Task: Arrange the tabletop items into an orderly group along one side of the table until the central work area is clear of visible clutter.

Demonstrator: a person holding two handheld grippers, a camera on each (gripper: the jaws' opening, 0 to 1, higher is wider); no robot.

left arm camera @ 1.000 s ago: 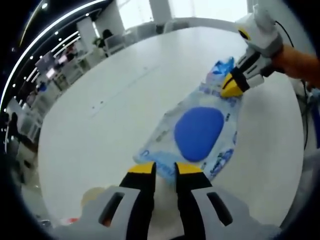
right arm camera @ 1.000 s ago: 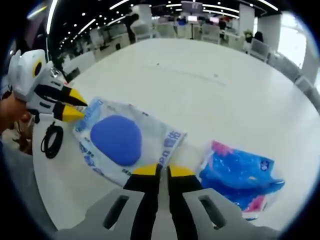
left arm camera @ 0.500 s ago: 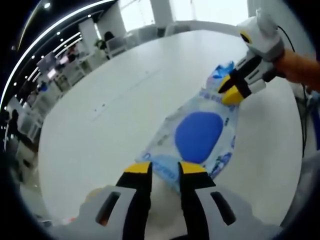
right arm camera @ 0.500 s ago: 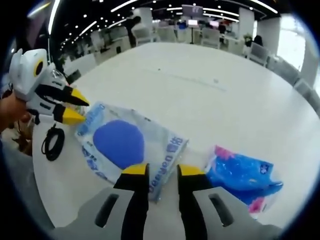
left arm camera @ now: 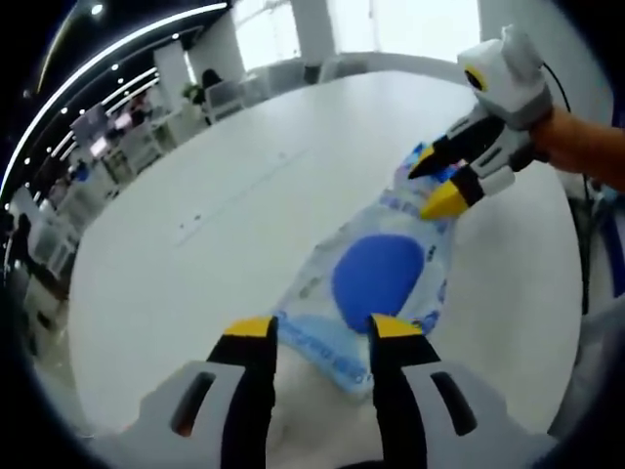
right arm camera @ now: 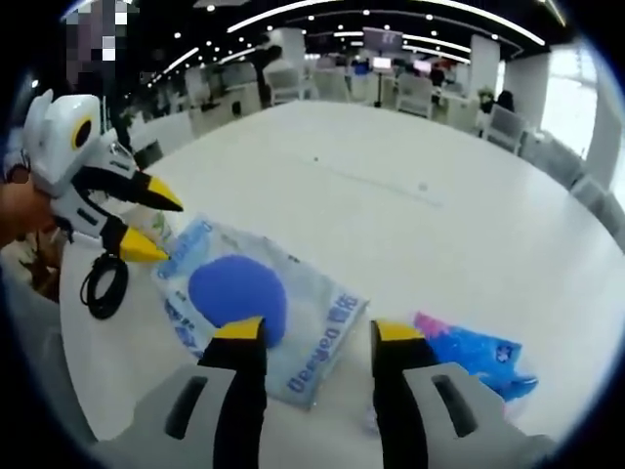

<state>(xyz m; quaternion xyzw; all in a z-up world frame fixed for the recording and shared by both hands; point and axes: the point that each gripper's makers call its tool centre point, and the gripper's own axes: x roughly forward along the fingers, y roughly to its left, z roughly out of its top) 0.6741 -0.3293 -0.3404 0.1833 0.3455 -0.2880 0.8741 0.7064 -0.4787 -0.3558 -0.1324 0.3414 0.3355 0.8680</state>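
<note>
Two packs on the white table (right arm camera: 410, 156) — one clear pack with blue oval (right arm camera: 256, 303) at frame centre-left, one blue pack (right arm camera: 479, 350) lower right. One coiled black cable (right arm camera: 101, 285) far left. Left gripper (left arm camera: 317, 332) and right gripper (right arm camera: 311, 332) — both jaws wide, holding nothing.

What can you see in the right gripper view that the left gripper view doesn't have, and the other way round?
Right gripper view: a coiled black cable lying on the table beside the packet, and the bright blue and pink bag in plain sight near the right gripper.

Left gripper view: a person's orange sleeve behind the right gripper, and the left gripper from behind.

Both: the white table, the clear packet with a blue oval, and open jaws on both grippers.
</note>
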